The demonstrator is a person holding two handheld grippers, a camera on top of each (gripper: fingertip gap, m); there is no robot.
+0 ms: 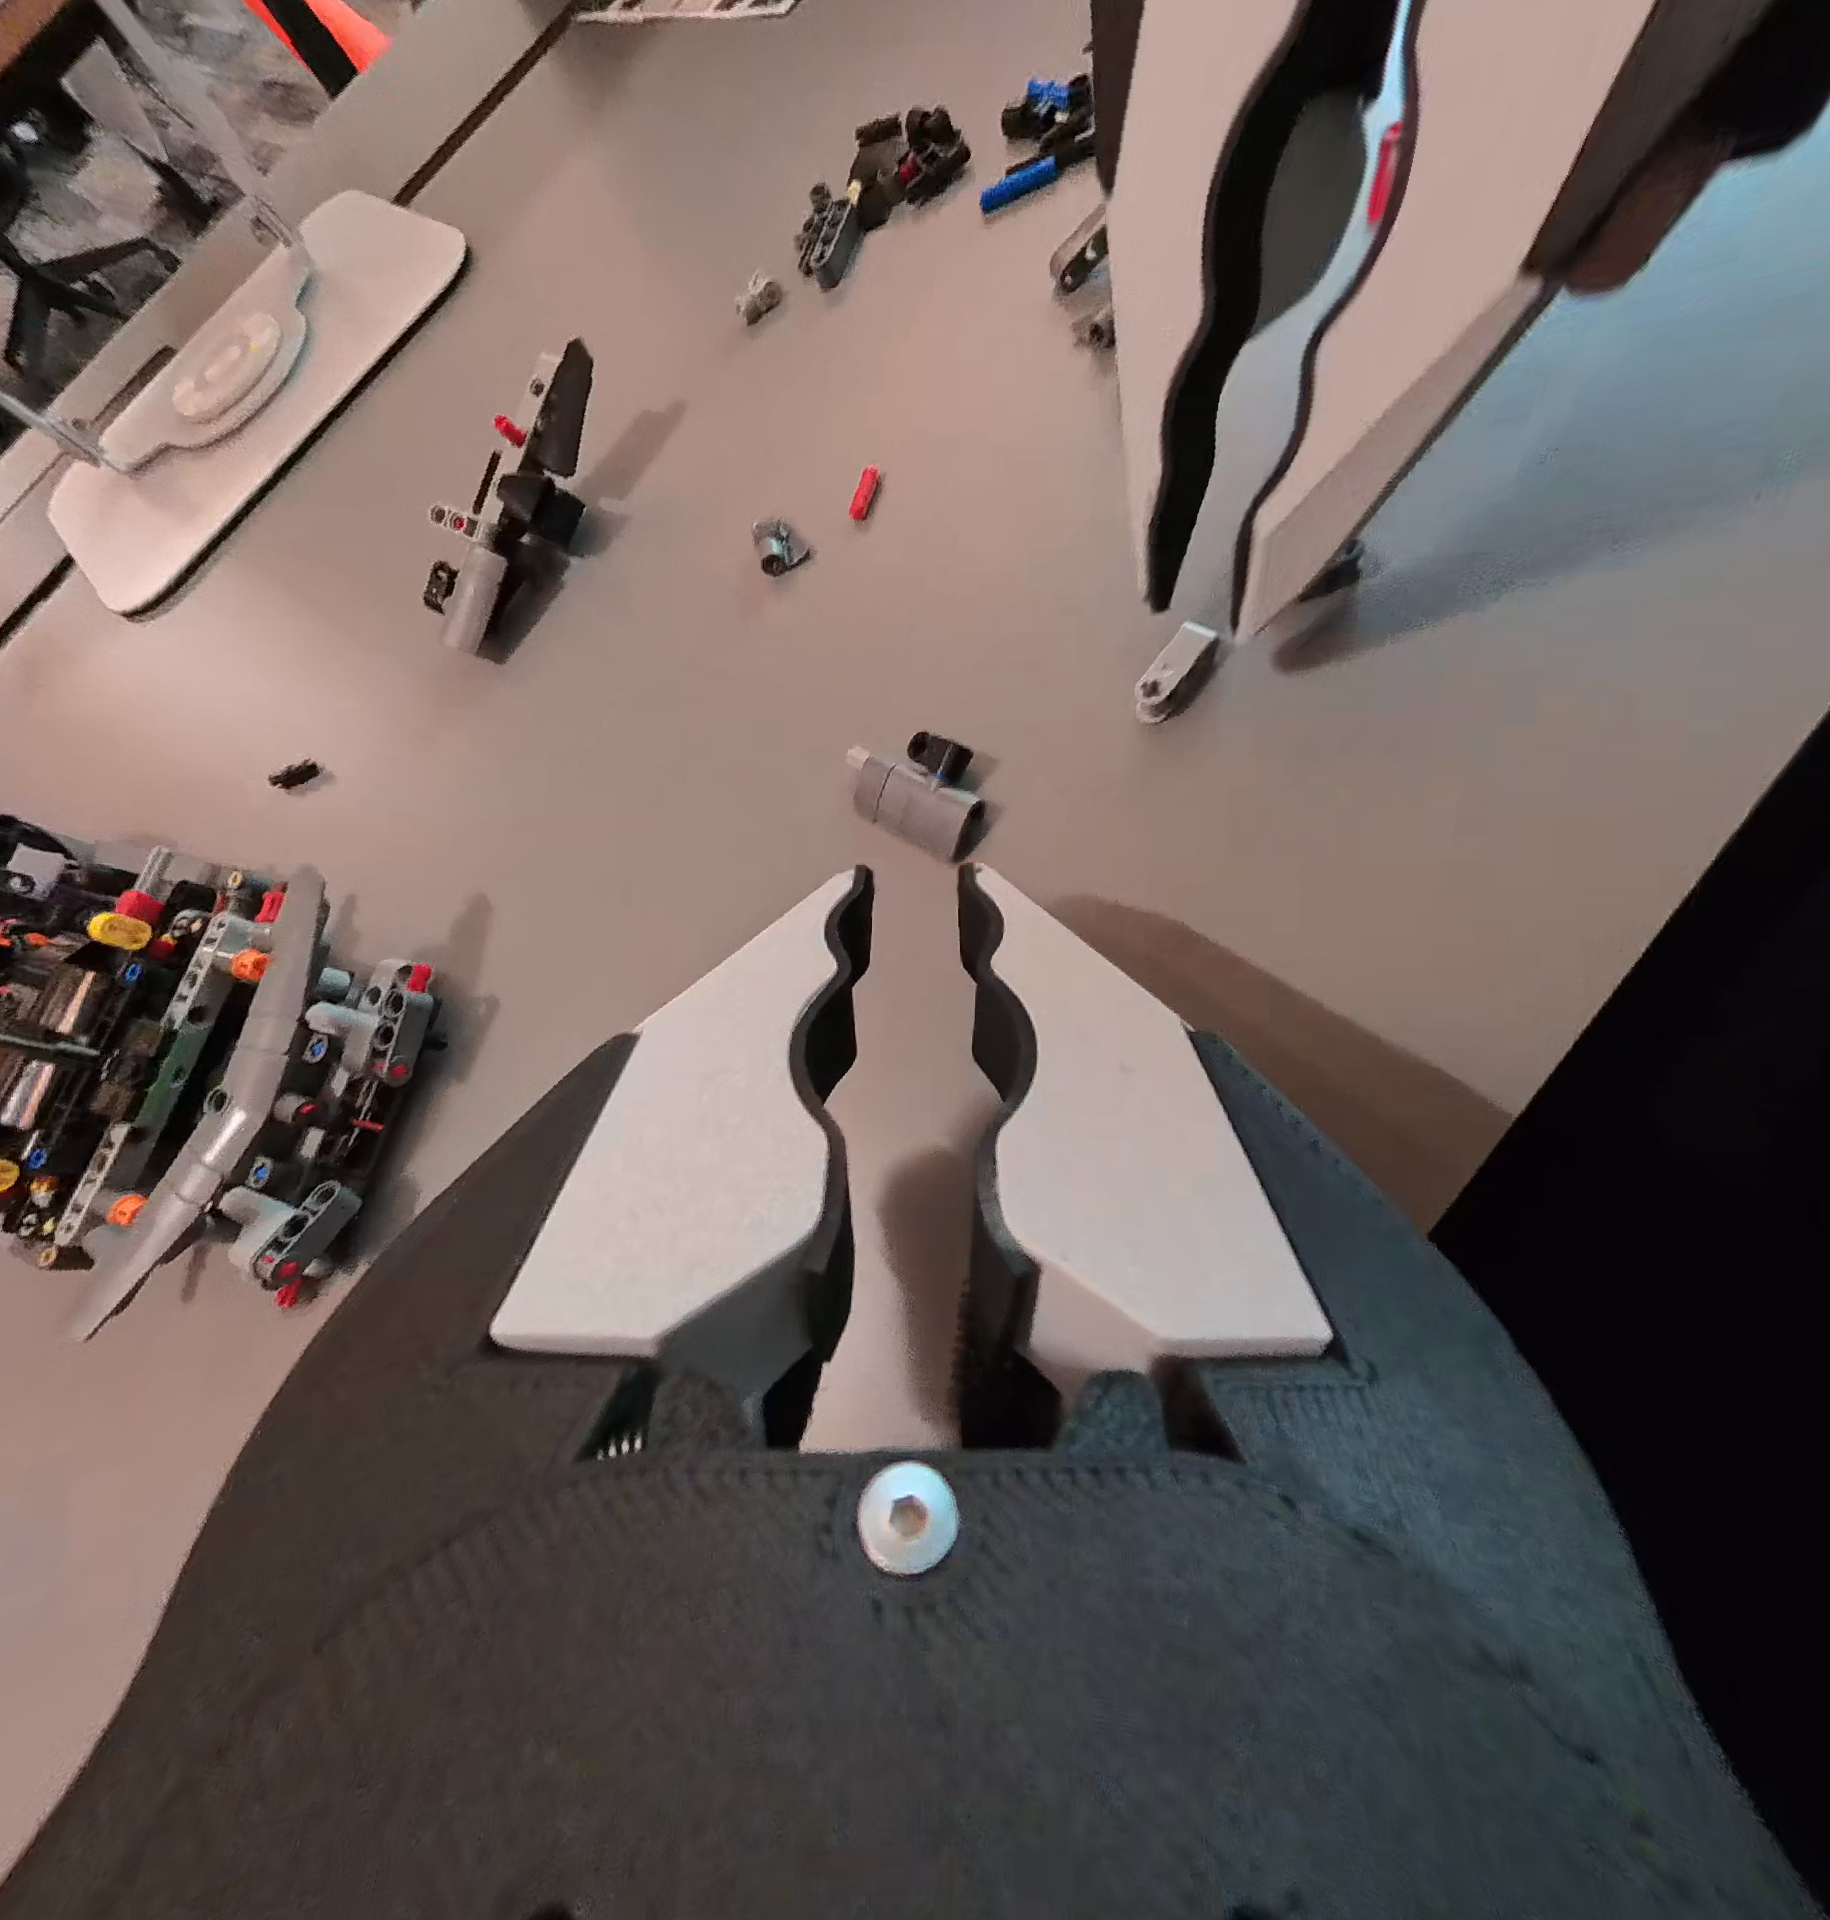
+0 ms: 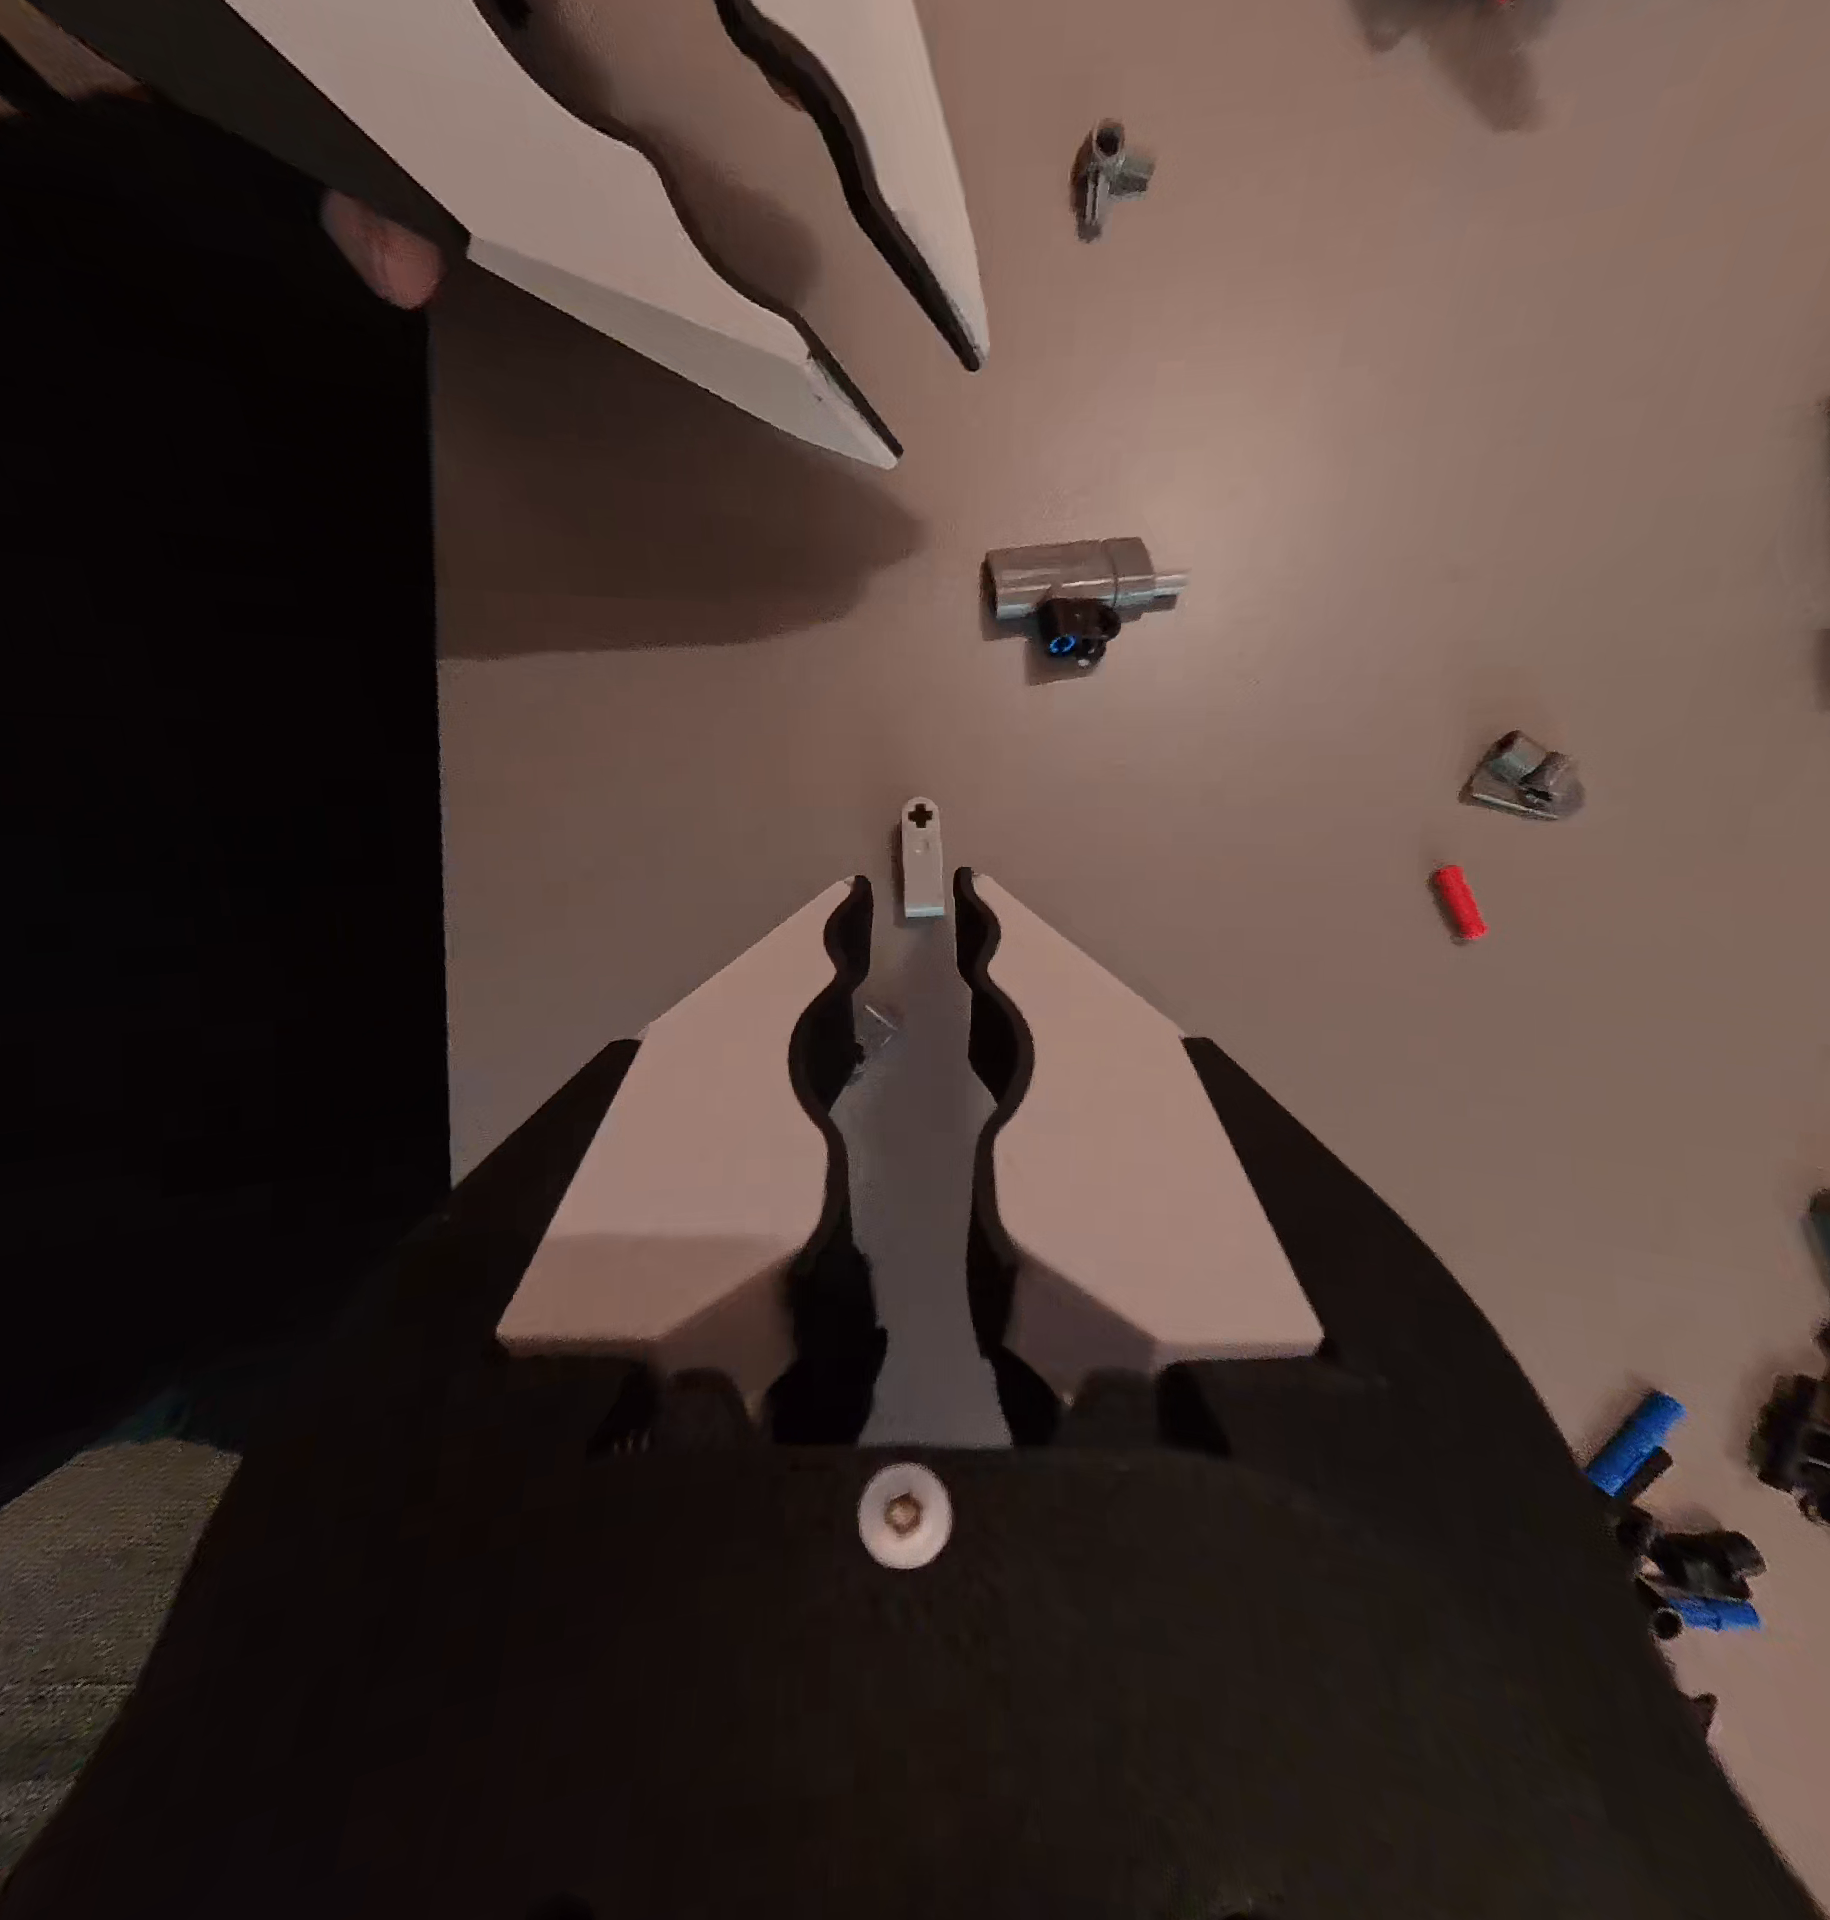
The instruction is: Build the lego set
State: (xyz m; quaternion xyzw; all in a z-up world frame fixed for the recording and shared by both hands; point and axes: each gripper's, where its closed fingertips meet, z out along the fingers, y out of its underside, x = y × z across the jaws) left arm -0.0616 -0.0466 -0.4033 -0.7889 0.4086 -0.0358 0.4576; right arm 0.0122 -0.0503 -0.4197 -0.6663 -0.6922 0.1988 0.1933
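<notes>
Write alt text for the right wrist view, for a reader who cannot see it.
The open right gripper points down at a small grey piece lying on the table at its fingertips. Beyond it lies a grey connector; the left gripper hovers at top left, and loose red and blue parts lie to the right.

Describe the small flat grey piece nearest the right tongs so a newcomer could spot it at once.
Start at the near edge of the grey table, where the right tongs point down at the surface. Just ahead of their tips lies the flat light grey piece. Unlike the chunkier grey and black connector assembly beyond it, it is thin, with a cross-shaped hole at its rounded far end.
</notes>
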